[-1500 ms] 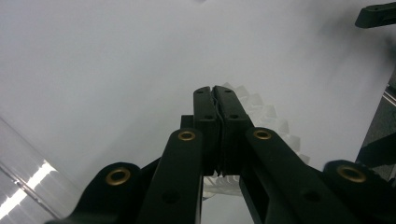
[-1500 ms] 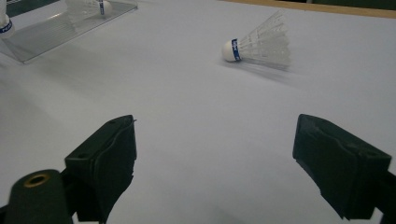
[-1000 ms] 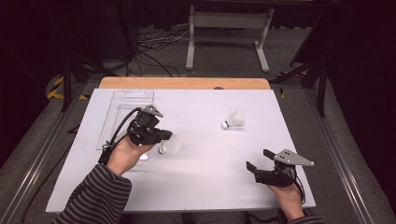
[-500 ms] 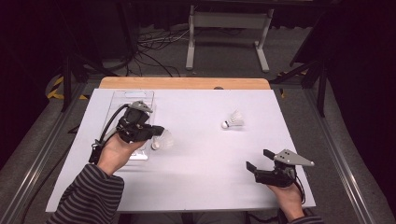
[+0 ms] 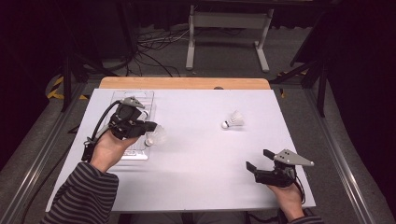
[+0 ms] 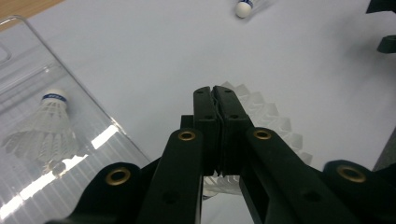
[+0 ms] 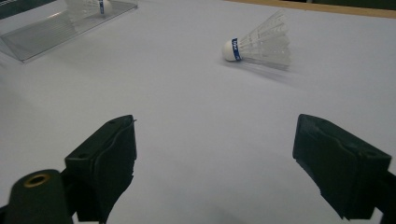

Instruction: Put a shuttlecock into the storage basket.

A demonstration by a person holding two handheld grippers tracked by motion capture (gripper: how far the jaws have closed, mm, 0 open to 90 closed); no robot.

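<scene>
My left gripper is shut on the feather skirt of a white shuttlecock, held just over the right edge of a clear plastic tray. In the left gripper view the jaws pinch the shuttlecock's feathers. A second shuttlecock with a blue band lies in the tray. A third shuttlecock lies loose on the white table at centre right, cork to the left. My right gripper rests open near the front right, with the loose shuttlecock ahead of it and nothing between its jaws.
The white sheet covers the table, with a wooden strip along the far edge. Beyond the table stand a metal frame and floor cables. The tray shows far left in the right gripper view.
My left gripper has carried its shuttlecock left and slightly away, toward the clear tray. The right gripper has stayed still and open.
</scene>
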